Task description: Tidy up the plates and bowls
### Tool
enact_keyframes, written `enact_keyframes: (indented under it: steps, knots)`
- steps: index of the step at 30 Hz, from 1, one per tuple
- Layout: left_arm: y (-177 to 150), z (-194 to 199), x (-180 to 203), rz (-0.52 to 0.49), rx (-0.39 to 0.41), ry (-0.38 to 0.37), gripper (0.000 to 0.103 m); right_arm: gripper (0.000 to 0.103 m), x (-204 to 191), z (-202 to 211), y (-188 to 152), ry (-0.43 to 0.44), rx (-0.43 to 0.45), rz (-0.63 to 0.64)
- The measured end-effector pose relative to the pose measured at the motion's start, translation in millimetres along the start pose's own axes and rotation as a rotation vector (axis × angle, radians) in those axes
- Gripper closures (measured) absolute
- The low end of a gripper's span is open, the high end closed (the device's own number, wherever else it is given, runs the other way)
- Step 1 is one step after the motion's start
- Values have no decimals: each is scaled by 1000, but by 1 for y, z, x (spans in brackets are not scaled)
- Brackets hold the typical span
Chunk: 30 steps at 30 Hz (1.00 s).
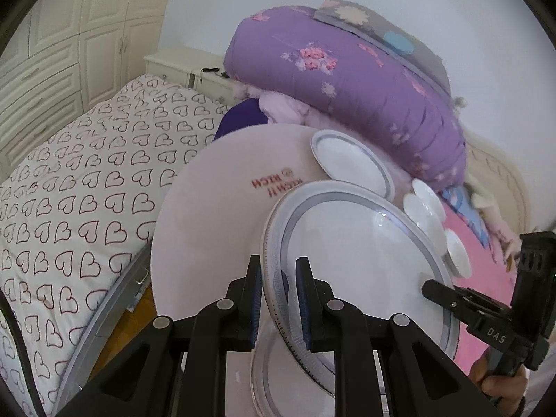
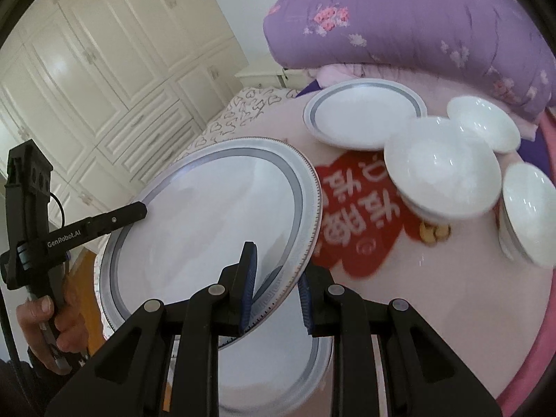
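A large white plate with a grey band (image 1: 354,260) (image 2: 208,222) hangs tilted above the round table (image 1: 208,236) (image 2: 434,295). My left gripper (image 1: 278,267) (image 2: 140,208) is shut on its left rim and my right gripper (image 2: 276,267) (image 1: 429,286) is shut on the opposite rim. Directly under it lies a second plate of the same kind (image 2: 271,375) (image 1: 278,382). Farther back sit a smaller grey-banded plate (image 2: 365,118) (image 1: 351,163) and three white bowls (image 2: 441,173) (image 2: 483,128) (image 2: 528,215), seen edge-on in the left wrist view as bowls (image 1: 424,205).
The table cover carries a red print (image 2: 358,222). A folded purple quilt (image 1: 347,80) (image 2: 417,21) is piled behind the dishes. A bed with a heart-pattern sheet (image 1: 87,191) lies to the left, with a cream wardrobe (image 2: 104,69) and a nightstand (image 1: 180,62) beyond. A person's hand (image 2: 45,316) holds the left gripper.
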<state>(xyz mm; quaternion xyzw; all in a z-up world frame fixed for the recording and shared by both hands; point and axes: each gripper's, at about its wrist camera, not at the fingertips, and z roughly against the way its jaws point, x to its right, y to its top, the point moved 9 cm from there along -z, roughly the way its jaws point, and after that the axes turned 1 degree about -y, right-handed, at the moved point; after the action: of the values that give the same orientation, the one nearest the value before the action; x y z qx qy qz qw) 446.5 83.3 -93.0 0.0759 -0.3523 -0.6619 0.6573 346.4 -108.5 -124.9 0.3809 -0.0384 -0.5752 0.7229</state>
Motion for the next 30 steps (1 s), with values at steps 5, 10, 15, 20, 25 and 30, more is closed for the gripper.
enact_keyframes:
  steps: [5,10,15,20,25,30]
  knots:
    - [-30,15,10,-1,-22,4,89,80,0,10,-32,0,-15,-2]
    - [-57,17,14,-10,-63,15,89,80,4,15,-61,-5,-37,-1]
    - [-64,7,18,-1,-96,36,89,80,9,12,-75,-18,-55,9]
    - [-61,-7,22,-2,-107,59,89,80,12,5,-82,-16,-74,12]
    - [-64,-17,20,-5,-118,76,88,80,13,-1,-86,-20,-93,15]
    - [-65,-24,12,-20,-120,99,87,79,11,-7,-88,-33,-111,29]
